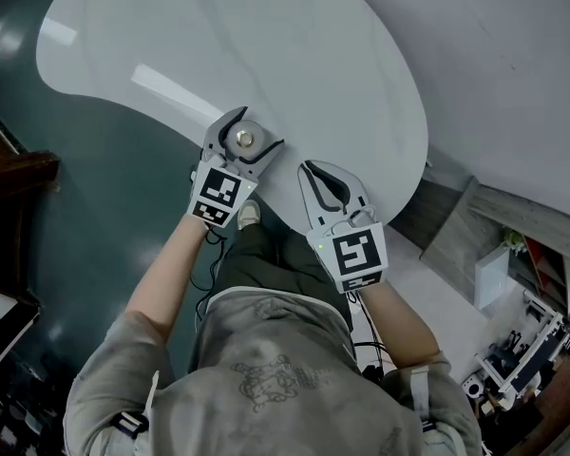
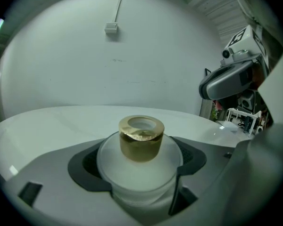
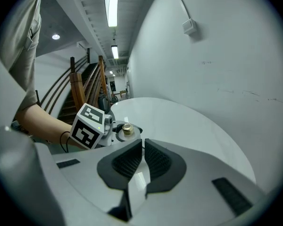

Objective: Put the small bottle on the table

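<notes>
Small bottle point(image 2: 140, 140): being gripped by left hand-held gripper point(image 1: 255, 129), frame centre, over white surface point(image 1: 294, 55); release apparently pending. Right hand-held gripper point(image 3: 143, 147): idling closed, holding nothing

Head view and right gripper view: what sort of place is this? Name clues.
Probably an indoor workspace or lab: white rounded table, wooden staircase, ceiling strip light.

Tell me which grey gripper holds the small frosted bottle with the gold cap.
The left gripper: its jaws clasp the frosted gold-capped bottle; the right gripper is shut, empty.
</notes>
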`<state>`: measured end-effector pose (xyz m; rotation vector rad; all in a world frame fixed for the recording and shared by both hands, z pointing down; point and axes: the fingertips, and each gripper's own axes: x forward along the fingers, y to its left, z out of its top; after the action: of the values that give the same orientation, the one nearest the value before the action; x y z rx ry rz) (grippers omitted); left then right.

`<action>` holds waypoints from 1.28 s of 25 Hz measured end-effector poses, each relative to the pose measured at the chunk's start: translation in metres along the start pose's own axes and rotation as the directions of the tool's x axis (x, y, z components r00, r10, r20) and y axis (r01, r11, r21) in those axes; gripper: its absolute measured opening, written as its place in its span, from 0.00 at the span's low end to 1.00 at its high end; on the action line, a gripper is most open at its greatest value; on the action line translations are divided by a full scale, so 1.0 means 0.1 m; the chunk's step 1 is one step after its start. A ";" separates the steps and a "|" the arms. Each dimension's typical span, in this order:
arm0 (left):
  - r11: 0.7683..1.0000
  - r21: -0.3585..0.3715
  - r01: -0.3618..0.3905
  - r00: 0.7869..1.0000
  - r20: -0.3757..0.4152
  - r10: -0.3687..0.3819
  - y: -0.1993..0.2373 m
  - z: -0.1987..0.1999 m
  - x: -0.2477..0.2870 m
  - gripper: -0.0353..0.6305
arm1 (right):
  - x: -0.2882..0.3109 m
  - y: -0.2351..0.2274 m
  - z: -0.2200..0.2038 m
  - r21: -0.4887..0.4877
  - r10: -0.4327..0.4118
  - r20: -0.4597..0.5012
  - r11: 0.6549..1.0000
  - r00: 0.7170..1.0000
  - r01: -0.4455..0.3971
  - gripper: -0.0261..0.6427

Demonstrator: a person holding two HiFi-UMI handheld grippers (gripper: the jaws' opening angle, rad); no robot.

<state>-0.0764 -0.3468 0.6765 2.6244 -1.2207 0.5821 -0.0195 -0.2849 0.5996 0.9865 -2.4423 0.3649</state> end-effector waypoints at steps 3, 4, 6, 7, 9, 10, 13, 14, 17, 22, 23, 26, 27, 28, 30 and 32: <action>1.000 -0.029 0.001 1.000 -0.007 -0.001 0.00 -0.01 -0.05 0.58 | -0.03 0.02 0.03 0.001 0.004 -0.004 1.000 1.000 -0.004 0.09; 0.999 -0.046 0.000 1.000 -0.009 -0.001 0.02 -0.01 -0.08 0.58 | -0.05 0.03 0.05 -0.001 0.004 -0.004 1.000 1.000 -0.004 0.09; 0.997 -0.074 -0.007 1.000 -0.008 0.006 0.05 0.01 -0.14 0.58 | -0.08 0.04 0.09 -0.007 0.000 -0.003 1.000 1.000 0.000 0.09; 0.997 -0.083 -0.013 1.000 -0.005 0.012 0.06 0.03 -0.17 0.58 | -0.11 0.04 0.11 -0.011 -0.002 -0.005 1.000 1.000 0.002 0.09; 0.996 -0.091 -0.024 1.000 0.002 0.024 0.05 0.10 -0.22 0.58 | -0.17 0.03 0.16 -0.015 -0.004 -0.009 1.000 1.000 0.004 0.09; 0.995 -0.095 -0.027 1.000 0.005 0.027 0.05 0.14 -0.25 0.58 | -0.21 0.03 0.19 -0.016 -0.005 -0.009 1.000 1.000 0.004 0.09; 0.994 -0.107 -0.027 0.999 0.018 0.029 0.02 0.30 -0.36 0.58 | -0.33 0.04 0.33 -0.025 -0.007 -0.002 1.000 1.000 0.007 0.09; 0.994 -0.109 -0.028 0.999 0.024 0.031 0.02 0.38 -0.40 0.58 | -0.38 0.04 0.38 -0.031 -0.008 0.002 0.999 1.000 0.008 0.09; 0.992 -0.128 -0.017 0.999 0.035 0.022 -0.05 0.61 -0.53 0.58 | -0.52 0.02 0.55 -0.049 -0.012 0.019 0.999 1.000 0.013 0.09; 0.992 -0.128 -0.022 0.999 0.044 0.028 -0.17 1.02 -0.80 0.58 | -0.81 -0.03 0.83 -0.075 -0.029 0.062 0.997 0.998 0.034 0.09; 0.992 -0.125 -0.025 0.998 0.047 0.031 -0.20 1.10 -0.86 0.58 | -0.88 -0.03 0.88 -0.075 -0.031 0.071 0.996 0.997 0.037 0.09; 0.993 -0.119 -0.026 0.998 0.055 0.033 -0.28 1.35 -1.04 0.58 | -1.06 -0.01 1.04 -0.091 -0.033 0.099 0.995 0.994 0.042 0.09; 0.994 -0.110 -0.029 0.997 0.063 0.036 -0.31 1.44 -1.11 0.58 | -1.11 0.00 1.09 -0.100 -0.033 0.110 0.994 0.993 0.044 0.09; 0.994 -0.100 -0.035 0.997 0.072 0.042 -0.34 1.53 -1.18 0.57 | -1.17 0.01 1.15 -0.110 -0.032 0.121 0.993 0.992 0.046 0.09; 0.996 -0.076 -0.043 0.995 0.089 0.050 -0.43 1.74 -1.32 0.57 | -1.30 0.02 1.25 -0.128 -0.031 0.142 0.991 0.989 0.049 0.09; 0.997 -0.062 -0.040 0.992 0.116 0.047 -0.54 2.01 -1.48 0.57 | -1.45 0.02 1.35 -0.140 -0.034 0.162 0.988 0.986 0.057 0.09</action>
<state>-0.0670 -0.2756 0.4311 2.6213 -1.3100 0.3972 0.0256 -0.2551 0.4090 1.0423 -2.5413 0.0940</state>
